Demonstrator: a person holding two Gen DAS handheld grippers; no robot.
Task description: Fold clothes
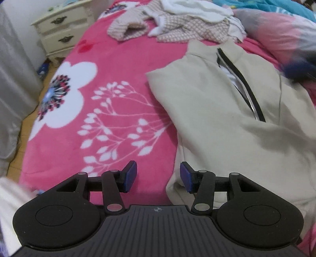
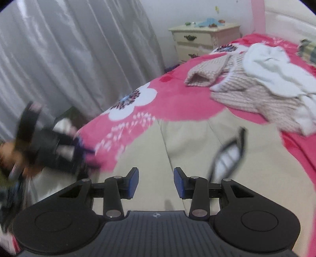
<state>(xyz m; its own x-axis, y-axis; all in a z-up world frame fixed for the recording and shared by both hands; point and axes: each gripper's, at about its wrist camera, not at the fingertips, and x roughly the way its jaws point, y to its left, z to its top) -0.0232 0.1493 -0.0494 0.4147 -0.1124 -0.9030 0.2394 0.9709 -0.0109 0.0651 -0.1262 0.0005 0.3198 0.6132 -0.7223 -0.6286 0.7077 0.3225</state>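
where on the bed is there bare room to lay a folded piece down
The widest free patch is the pink floral blanket, between the beige zip-neck pullover and the bed edge nearest the cream bedside drawers. A narrower strip lies between the pullover's collar and the checked beige garment. The far end is crowded: that garment and white fleece clothing are heaped together.

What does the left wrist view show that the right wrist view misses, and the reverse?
Only the left wrist view shows the pink and grey pillow beside the beige pullover, and the teal bedding behind it. Only the right wrist view shows the left gripper itself, blurred, at the bed's edge, plus a wide stretch of grey curtain. Both show the pullover with its dark zip, the checked and white clothes pile, the pink flowered blanket, the cream nightstand, and each camera's own gripper, left and right, jaws open and empty.
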